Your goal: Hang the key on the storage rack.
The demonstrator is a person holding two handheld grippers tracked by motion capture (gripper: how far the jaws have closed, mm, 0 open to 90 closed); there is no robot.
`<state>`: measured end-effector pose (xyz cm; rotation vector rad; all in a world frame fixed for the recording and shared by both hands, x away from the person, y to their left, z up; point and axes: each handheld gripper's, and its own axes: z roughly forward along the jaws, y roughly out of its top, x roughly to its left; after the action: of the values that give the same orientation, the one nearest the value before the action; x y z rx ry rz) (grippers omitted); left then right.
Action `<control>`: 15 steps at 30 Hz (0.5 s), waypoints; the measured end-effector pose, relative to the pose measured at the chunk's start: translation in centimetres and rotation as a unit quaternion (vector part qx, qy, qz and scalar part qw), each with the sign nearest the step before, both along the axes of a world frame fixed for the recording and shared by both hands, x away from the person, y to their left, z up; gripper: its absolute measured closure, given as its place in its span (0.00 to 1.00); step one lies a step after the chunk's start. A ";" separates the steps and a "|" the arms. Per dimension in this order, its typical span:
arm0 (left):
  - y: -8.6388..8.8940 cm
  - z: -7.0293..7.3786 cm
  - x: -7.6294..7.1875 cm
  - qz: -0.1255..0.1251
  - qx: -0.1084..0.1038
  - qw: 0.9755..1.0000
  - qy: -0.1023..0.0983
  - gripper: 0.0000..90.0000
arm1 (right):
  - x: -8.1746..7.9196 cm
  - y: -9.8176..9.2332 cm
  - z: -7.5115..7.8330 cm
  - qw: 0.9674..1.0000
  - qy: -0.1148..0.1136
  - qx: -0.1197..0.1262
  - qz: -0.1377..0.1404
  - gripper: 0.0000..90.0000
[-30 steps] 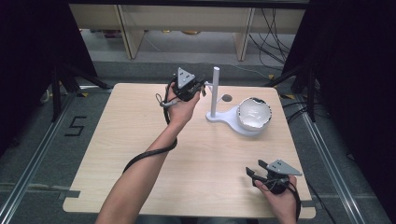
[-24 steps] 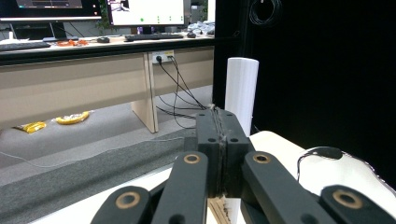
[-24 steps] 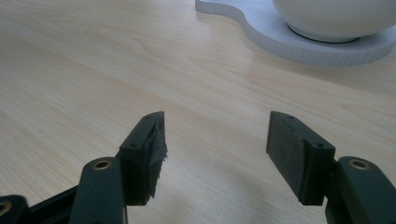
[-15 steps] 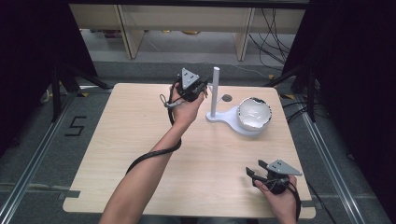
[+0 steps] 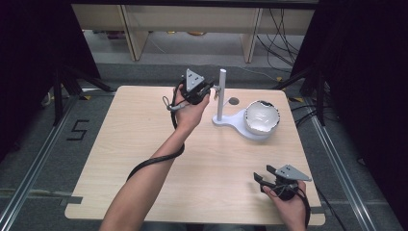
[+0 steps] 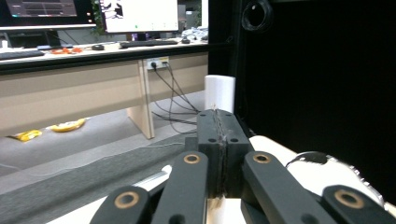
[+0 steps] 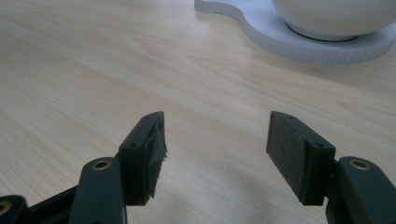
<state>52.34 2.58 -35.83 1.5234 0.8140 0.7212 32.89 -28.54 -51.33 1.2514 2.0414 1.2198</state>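
Up at 12 o'clock, the left black 2-jaw gripper hangs w/ jaws pressed together, empty, beside the white upright post on its flat white stand. Right black 2-jaw gripper rests low at approx. 5 o'clock on the light wooden table, jaws wide apart, holding nothing.

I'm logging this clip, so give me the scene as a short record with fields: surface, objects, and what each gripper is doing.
surface: light wooden table
objects: white stand with an upright post; white bowl sitting on the stand's base
left gripper: raised at the far side of the table, jaws shut on nothing, just beside the top of the post
right gripper: low at the near right corner of the table, jaws open, nothing between them, pointing toward the stand in the right gripper view
surroundings: dark curtains at both sides, cables on the floor beyond the table
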 end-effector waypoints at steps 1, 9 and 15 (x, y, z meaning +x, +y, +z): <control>0.5 0.1 -0.4 0.000 0.006 1.000 -0.001 0.94 | -0.1 0.1 0.0 1.000 0.002 0.001 -0.001 0.43; 3.3 0.4 -2.5 -0.004 0.049 0.999 -0.011 0.74 | -0.1 0.2 0.0 1.000 0.005 0.000 -0.003 0.43; 5.4 0.2 -3.9 -0.011 0.066 0.998 -0.008 0.62 | -0.1 0.2 0.0 1.000 0.007 0.001 -0.004 0.43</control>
<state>48.46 7.93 -35.65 1.6401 0.7491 0.7829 32.78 -28.30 -51.32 1.2703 2.0443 1.2126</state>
